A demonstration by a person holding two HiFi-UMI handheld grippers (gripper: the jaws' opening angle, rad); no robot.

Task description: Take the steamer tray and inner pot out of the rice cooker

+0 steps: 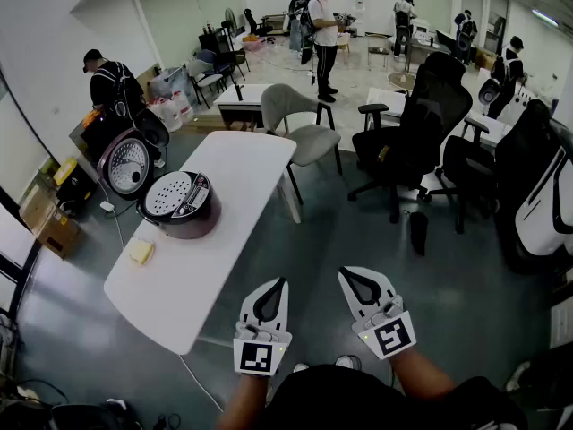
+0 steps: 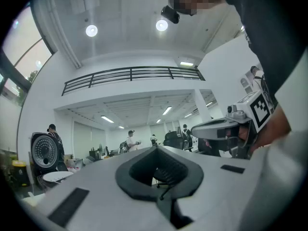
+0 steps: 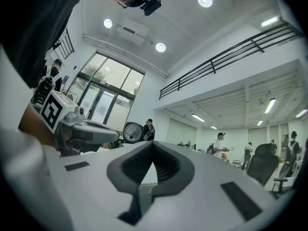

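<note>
A white bench (image 1: 235, 155) is seen from above, to the left of the person. A dark red rice cooker (image 1: 199, 221) is set on it, with its lid (image 1: 125, 164) raised. The perforated steamer tray (image 1: 166, 195) is seated in the cooker's top; the inner pot cannot be made out. A small yellow item (image 1: 141, 252) lies nearer on the bench. The left tool (image 1: 280, 282) and right tool (image 1: 345, 273) are held side by side over the grey floor (image 1: 358, 231), well apart from the cooker. Both tools' jaws are pressed together, with nothing pinched between them.
</note>
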